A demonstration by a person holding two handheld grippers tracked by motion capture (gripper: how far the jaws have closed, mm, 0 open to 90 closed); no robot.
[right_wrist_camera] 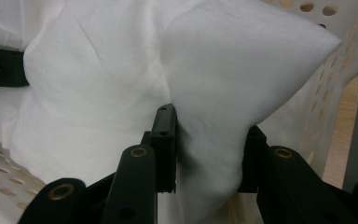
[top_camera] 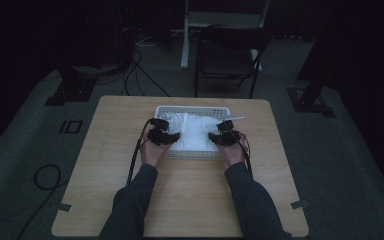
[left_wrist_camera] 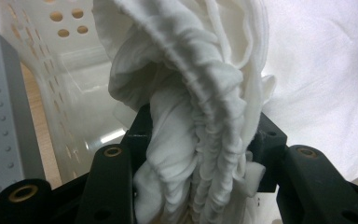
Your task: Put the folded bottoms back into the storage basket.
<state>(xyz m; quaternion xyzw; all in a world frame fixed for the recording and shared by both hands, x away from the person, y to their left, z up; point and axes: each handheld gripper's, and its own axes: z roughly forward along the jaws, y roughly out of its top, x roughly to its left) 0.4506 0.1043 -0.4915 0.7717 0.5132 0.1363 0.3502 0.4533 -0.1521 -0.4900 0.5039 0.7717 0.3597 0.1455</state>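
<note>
At the near edge of the light wooden table, the person's two forearms in dark grey sleeves come up from the bottom of the high view, each hand wrapped around a black two-jaw gripper. The left gripper sits at the left side of a white perforated plastic basket, and the right gripper at its right side, the two pointing inward toward each other across the basket.

Between them lies the white crumpled cloth, resting inside the basket and rising a little above its rim. In the left gripper view, the jaws are clamped on a thick gathered, ribbed bunch of that cloth, which stands up between the pads and spills over them; the basket's holed wall curves behind it. In the right gripper view, the jaws pinch a smooth folded corner of the same cloth, which fills the gap between the pads, with the basket's holed side to the right.

Farther off, beyond the table, a dark folding chair stands on the grey carpet, with black cables trailing across the floor to its left.
</note>
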